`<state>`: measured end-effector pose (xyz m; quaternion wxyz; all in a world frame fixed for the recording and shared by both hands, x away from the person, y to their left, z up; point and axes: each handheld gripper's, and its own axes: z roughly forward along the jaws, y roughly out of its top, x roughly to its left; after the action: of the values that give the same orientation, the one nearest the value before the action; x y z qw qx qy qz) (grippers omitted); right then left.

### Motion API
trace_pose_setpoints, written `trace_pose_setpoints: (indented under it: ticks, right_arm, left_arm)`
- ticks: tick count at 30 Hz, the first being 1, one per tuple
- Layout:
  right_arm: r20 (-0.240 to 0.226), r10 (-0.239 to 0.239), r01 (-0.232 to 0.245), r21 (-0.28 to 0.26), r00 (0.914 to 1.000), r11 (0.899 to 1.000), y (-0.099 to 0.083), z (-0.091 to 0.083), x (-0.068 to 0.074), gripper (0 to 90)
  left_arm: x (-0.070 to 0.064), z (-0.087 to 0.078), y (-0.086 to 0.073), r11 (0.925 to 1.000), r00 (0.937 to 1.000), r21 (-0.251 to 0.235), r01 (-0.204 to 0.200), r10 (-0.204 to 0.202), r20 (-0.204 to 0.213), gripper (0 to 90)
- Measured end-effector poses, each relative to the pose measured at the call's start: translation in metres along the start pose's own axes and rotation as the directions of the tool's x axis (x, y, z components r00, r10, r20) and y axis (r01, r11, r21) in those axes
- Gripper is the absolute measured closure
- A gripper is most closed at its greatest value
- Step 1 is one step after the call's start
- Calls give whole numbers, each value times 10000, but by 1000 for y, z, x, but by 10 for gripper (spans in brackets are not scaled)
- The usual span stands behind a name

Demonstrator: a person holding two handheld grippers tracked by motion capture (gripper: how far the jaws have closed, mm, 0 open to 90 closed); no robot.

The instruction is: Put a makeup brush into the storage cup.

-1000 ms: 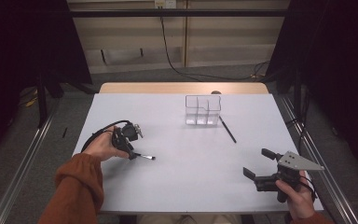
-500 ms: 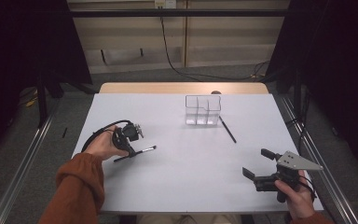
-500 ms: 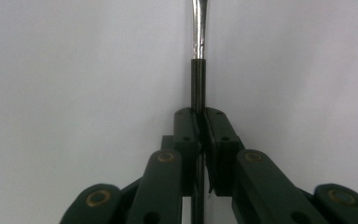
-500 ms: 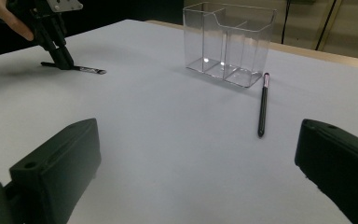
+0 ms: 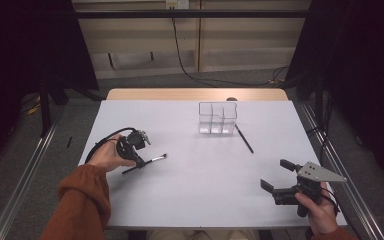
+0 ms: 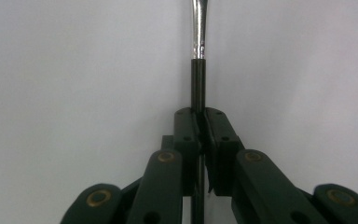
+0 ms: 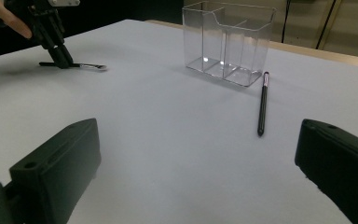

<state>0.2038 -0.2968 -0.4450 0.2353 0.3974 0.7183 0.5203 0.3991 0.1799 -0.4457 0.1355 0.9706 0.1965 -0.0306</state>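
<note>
A thin makeup brush (image 5: 155, 159) with a black handle and silver ferrule lies low over the white table (image 5: 190, 200) at the left. My left gripper (image 5: 138, 162) is shut on its handle. In the left gripper view the jaws pinch the black handle (image 6: 198, 88) and the ferrule points straight ahead. My right gripper (image 5: 275, 174) is open at the near right, nothing between its jaws. From the right gripper view I see the left gripper (image 7: 61, 57) and the brush (image 7: 87, 66) far off.
A clear divided container (image 5: 217, 118) stands at the back centre, also seen in the right gripper view (image 7: 228, 42). A black pen (image 5: 244, 138) lies just to its right (image 7: 262, 105). A wooden strip (image 5: 195, 94) borders the table's far edge.
The brush has swung in the left gripper: its head pointed right and slightly toward me, now it points right and away. The right gripper has stayed put.
</note>
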Motion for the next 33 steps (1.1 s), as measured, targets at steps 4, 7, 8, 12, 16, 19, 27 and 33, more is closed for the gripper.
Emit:
trace_pose_setpoints:
  ticks: [4,7,8,12,16,19,27,33]
  right_arm:
    - [3,-2,2,7,10000,10000,0,0,0,0]
    - [7,17,-17,-4,10000,10000,0,0,0,0]
    - [7,17,-17,-4,10000,10000,0,0,0,0]
    - [57,51,-51,-32,10000,10000,0,0,0,0]
    - [50,28,-28,-40,10000,10000,0,-1,0,0]
    - [44,34,-34,-51,10000,10000,0,-1,0,0]
    - [64,37,-36,-56,10000,10000,0,-1,0,0]
    - [56,9,-9,-67,10000,10000,0,-1,0,0]
  left_arm:
    - [1,-1,-6,9988,9996,-395,297,-295,52,844]
    - [3,-2,-9,9963,9987,-685,513,-508,87,844]
    - [3,-2,-9,9963,9987,-685,513,-508,87,843]
    - [4,-11,-12,9866,9973,-1456,731,-714,165,844]
    - [4,-16,-14,9770,9962,-1945,870,-869,88,844]
    - [3,-20,-16,9640,9948,-2458,1017,-1002,187,844]
    - [-8,-27,-24,8954,9936,-4329,1045,-1128,65,843]
    - [-15,-28,-27,8557,9883,-5020,1257,-1518,-113,843]
